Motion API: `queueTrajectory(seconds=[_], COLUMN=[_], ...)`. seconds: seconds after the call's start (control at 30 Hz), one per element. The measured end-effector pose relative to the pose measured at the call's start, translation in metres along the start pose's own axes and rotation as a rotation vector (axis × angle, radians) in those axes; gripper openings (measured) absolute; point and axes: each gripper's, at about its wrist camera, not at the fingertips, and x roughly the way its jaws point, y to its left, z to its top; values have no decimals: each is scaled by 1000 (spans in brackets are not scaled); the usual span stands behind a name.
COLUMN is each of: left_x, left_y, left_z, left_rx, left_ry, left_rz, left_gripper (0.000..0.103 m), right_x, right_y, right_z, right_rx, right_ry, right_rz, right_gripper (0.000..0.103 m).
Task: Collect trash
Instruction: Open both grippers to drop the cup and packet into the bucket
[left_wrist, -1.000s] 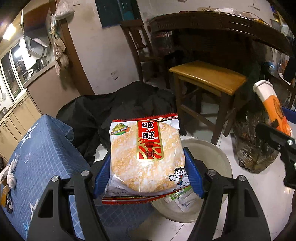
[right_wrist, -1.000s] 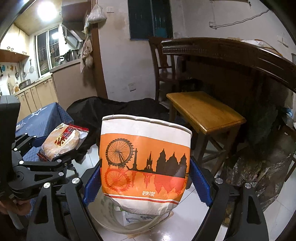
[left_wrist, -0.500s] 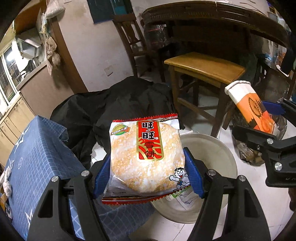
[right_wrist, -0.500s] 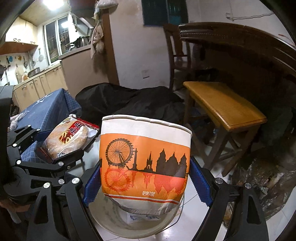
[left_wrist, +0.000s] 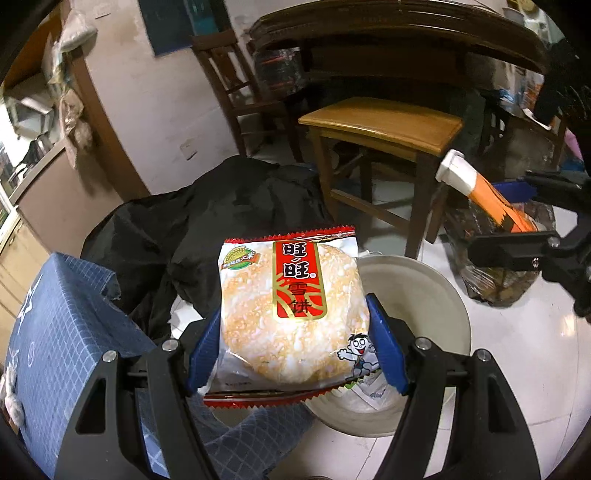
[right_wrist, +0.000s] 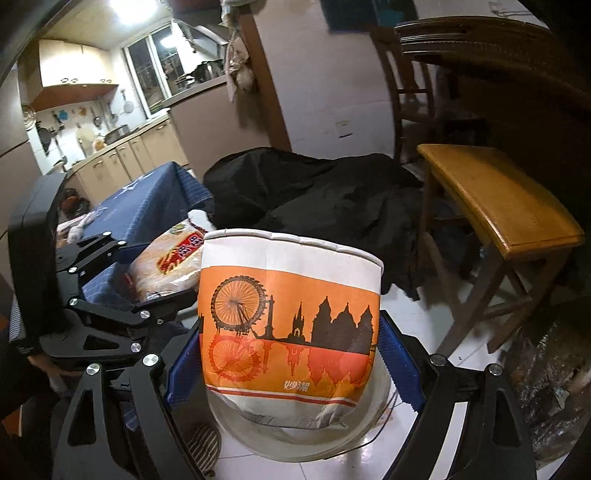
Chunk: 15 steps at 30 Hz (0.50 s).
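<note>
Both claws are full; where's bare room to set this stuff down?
Free: the stool top, and the floor between bin and clear bag. Crowded: black cloth beyond the bin, blue tablecloth to its left.

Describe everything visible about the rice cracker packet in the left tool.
The rice cracker packet is a sealed clear-and-white plastic wrapper with red serrated ends, a red label bearing Chinese characters, a green badge and a cartoon boy. Pale round crackers fill it. It lies flat, face up, clamped at both sides by the left tool, above the pale round bin.
</note>
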Motion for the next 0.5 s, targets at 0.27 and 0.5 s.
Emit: queueTrajectory(seconds=[0.27,0.5], left_x=[3,5], left_y=[1,6], left_z=[2,3], left_rx=[38,26], left_ry=[5,3], left_rz=[-56,-35], left_gripper=[71,80], right_x=[22,27], right_y=[-12,-12], right_z=[8,7], right_rx=[41,72], right_ry=[49,42], right_rz=[93,109], right_gripper=[89,94])
